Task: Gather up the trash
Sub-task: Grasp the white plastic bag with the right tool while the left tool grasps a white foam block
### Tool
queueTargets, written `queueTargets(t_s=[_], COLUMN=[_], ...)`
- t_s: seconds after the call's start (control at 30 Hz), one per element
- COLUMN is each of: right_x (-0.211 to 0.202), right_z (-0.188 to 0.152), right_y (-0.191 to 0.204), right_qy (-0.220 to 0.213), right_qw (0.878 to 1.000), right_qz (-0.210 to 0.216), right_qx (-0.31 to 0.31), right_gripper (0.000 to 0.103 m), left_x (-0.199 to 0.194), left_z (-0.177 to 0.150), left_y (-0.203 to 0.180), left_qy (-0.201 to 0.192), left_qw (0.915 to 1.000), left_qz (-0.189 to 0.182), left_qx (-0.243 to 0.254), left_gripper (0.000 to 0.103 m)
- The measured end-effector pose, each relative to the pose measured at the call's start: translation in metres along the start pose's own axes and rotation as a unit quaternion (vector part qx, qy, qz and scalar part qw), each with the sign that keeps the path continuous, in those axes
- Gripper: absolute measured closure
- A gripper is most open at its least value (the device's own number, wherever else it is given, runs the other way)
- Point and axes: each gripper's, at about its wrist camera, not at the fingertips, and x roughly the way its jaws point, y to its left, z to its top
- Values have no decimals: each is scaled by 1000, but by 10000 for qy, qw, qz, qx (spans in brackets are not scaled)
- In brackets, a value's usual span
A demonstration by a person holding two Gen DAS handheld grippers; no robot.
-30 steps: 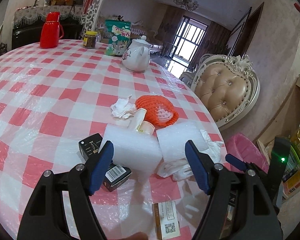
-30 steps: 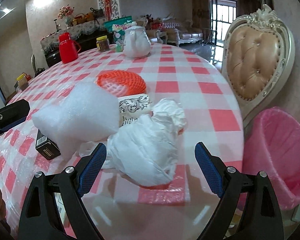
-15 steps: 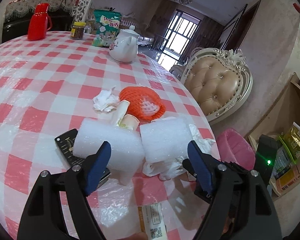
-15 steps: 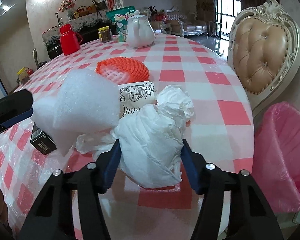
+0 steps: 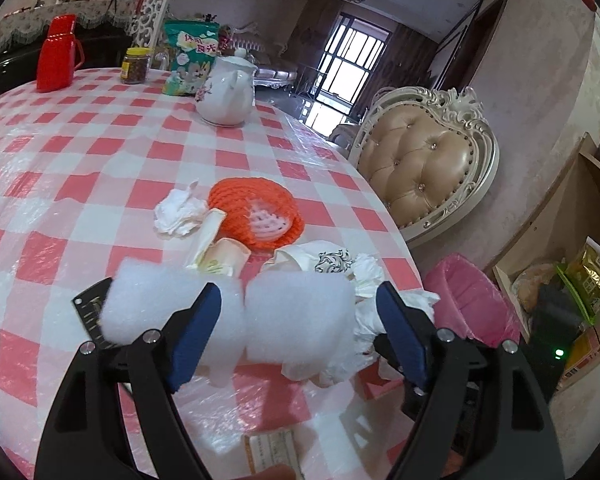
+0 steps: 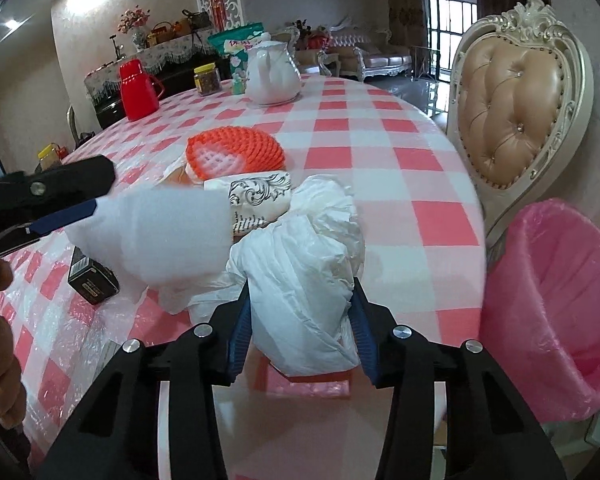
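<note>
Both tongs are at work on the pile of rubbish near the right-hand edge of the tabletop (image 5: pixel 80 168). My right tongs (image 6: pixel 302 326) stood wide open around the crumpled white plastic bag (image 6: pixel 300 280) a second ago; now the jaws are closing, with the blue pads pressed into its two sides and the plastic bunching between them. That tells me I very nearly have a proper hold, so this piece should soon be ready to lift.

My left tongs (image 5: pixel 300 330) have slid forward across the cloth and opened a little wider. Their jaws now stand apart on either side of the nearer white foam block (image 5: pixel 300 316), the left pad sitting in the gap between it and the second foam block (image 5: pixel 156 304); they are not pinching anything yet.

Behind the foam lie the rest: an orange foam net (image 5: pixel 256 212), a crumpled tissue (image 5: pixel 178 214), a paper cup (image 5: pixel 224 254) on its side, a patterned paper wrapper (image 6: pixel 256 200), and a small black box (image 6: pixel 92 278) half hidden beneath the foam.

The pink-lined bin (image 6: pixel 556 312) stands on the floor just off the table's edge, beside the padded chair (image 6: pixel 516 108), close to my right tongs. I judge the bag goes there first, provided the loose plastic does not slip out when I lift
</note>
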Motion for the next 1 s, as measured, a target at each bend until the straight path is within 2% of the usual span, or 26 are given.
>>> queueTargets(t_s=[0.2,0.3,0.7,0.87,1.0], right_x=[-12,-19,-38,-44,-50], right_z=[-2,-3,-11,-14,-13], right_y=[-16,-25,-62,-69,-75], right_qy=[-88,-129,-247,-294,-354], right_qw=[9999,9997,9980,9974,9966], right_qz=[-87,-169,-416,-473,-537], right_qx=[103,153,396,459,505], right_gripper=[59,59,59,59,59], left_x=[17,24,26,16,17], left_z=[-2,-6,-20,-21,-22], left_y=[-8,-17,-43,-45,-46], left_qy=[185,250,385,290,363], left_qw=[9997,9988,9965,9973,9972], left_qz=[43,156,160,-131,-191], left_qx=[138,394,729,663,620], left_gripper=[26,26,26,26,26])
